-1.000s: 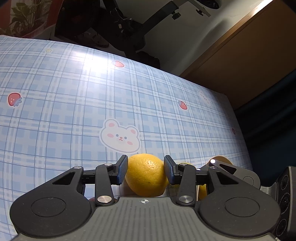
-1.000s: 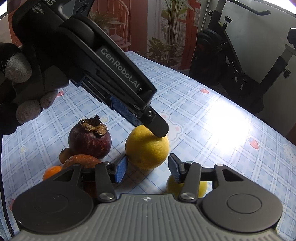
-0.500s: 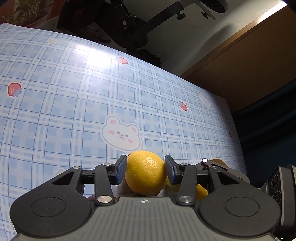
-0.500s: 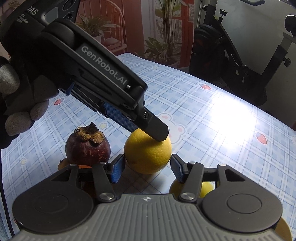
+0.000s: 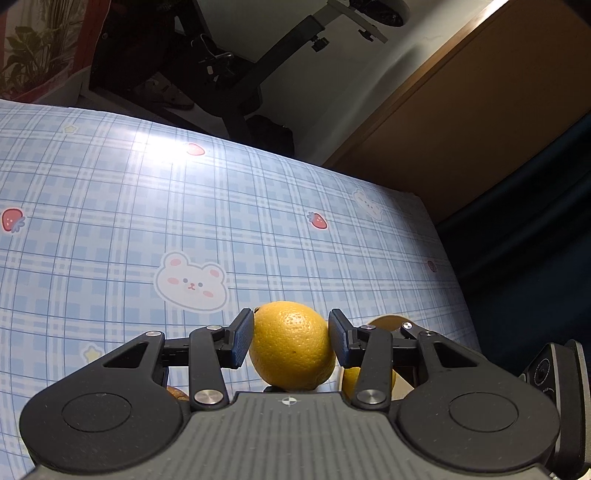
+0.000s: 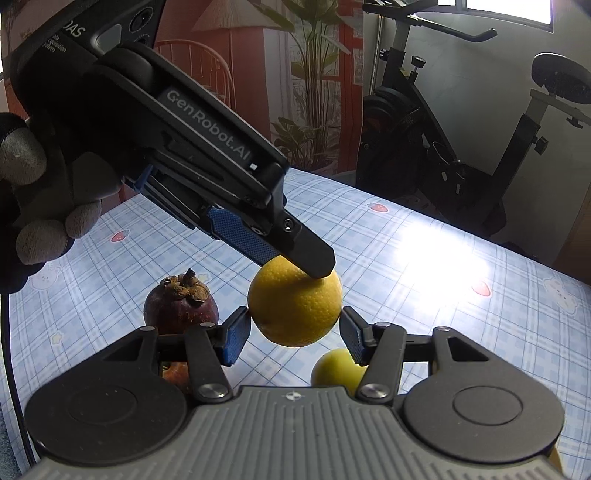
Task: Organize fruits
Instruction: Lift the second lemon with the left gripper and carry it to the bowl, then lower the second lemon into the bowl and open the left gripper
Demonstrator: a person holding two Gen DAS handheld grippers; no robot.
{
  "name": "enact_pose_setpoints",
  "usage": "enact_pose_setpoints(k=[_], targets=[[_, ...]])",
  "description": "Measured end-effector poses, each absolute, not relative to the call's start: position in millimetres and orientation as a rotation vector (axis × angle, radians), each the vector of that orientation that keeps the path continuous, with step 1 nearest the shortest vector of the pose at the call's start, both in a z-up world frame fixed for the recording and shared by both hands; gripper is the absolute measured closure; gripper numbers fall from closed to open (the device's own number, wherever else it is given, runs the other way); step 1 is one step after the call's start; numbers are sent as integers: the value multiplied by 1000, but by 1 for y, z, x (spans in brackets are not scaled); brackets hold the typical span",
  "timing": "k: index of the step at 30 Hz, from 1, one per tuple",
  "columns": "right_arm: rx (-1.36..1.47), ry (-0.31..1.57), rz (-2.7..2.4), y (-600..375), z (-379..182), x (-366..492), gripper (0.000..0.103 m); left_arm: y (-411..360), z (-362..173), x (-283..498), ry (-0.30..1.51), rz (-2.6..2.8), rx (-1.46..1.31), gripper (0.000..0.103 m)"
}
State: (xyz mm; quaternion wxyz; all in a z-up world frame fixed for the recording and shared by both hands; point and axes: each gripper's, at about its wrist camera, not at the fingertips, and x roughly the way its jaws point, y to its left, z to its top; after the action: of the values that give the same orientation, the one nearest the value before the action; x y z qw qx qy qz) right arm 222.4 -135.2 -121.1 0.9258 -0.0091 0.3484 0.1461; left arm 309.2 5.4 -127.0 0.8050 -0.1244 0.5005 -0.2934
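1. A table point(image 5: 110, 229) wore a pale blue plaid cloth printed with strawberries, stars and bear faces.
2. A bright patch of light point(image 6: 439, 254) glared on the cloth near its far edge.
3. An exercise bike point(image 6: 461, 140) stood on the floor just beyond the table, against a white wall point(image 6: 498, 74).
4. A window point(image 6: 509, 9) showed at the top corner of the right wrist view.
5. Potted plants point(image 6: 314, 122) stood before a red-brown wall point(image 6: 255, 66).
6. A brown wooden panel point(image 5: 480, 118) rose beside the table, next to a dark blue curtain point(image 5: 535, 229).
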Motion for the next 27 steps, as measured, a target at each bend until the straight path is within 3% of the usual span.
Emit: enact_pose_setpoints(k=[16, 27], targets=[[48, 625, 125, -215, -95, 151, 47, -122, -90, 286, 1049, -789, -50, 56], [169, 675, 37, -275, -119, 125, 47, -208, -124, 283, 1135, -854, 30, 56]])
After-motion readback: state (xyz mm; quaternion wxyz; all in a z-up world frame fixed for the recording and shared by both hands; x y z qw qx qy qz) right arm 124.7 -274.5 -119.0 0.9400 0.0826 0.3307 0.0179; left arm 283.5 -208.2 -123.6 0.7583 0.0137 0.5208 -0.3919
